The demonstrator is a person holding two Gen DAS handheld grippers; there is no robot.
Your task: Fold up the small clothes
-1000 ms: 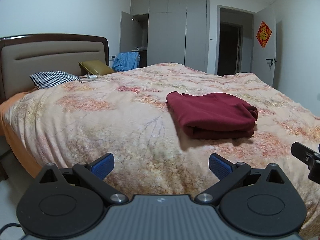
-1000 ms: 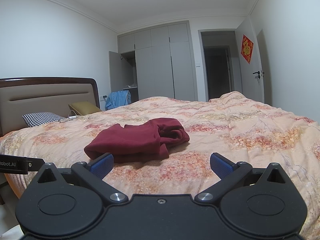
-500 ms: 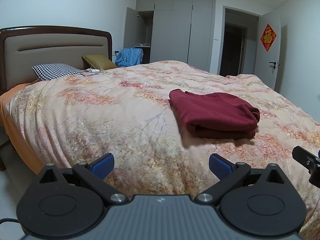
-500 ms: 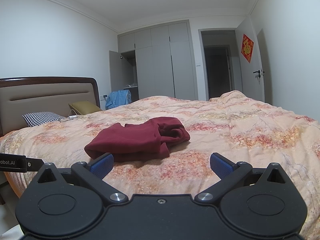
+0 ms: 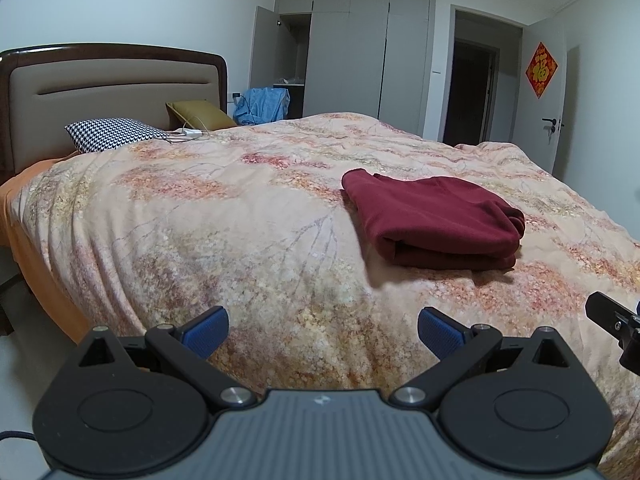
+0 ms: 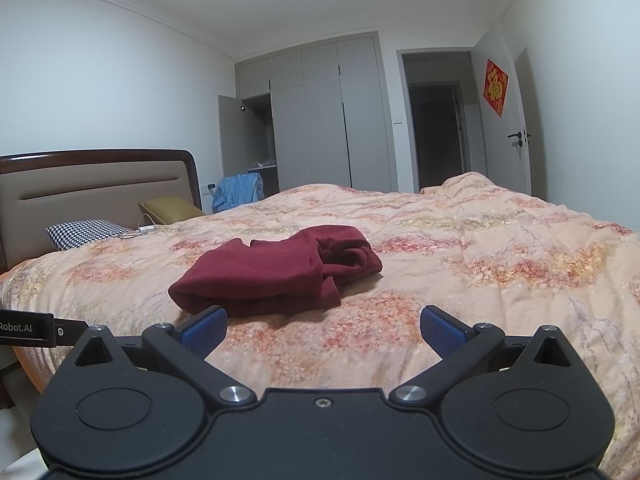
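Maroon garment (image 5: pixel 434 220) lies on the bed's floral quilt (image 5: pixel 240 232), well short of the headboard (image 5: pixel 112 92) and toward the foot side — a compact, layered bundle, folded edge facing the left wrist camera. From the right wrist view the end of the garment away from the headboard looks looser: a rumpled sleeve or hem bulges out (image 6: pixel 348 256), though the low angle makes it hard to say how untidy.

Left claw (image 5: pixel 322 330): blue pads apart, nothing between them, held clear of the garment. Right claw (image 6: pixel 323 330): likewise spread and empty, short of the garment.

Judgement: folding appears essentially done for this piece — at most a tuck of the loose end remains. No other small clothes visible on the quilt.
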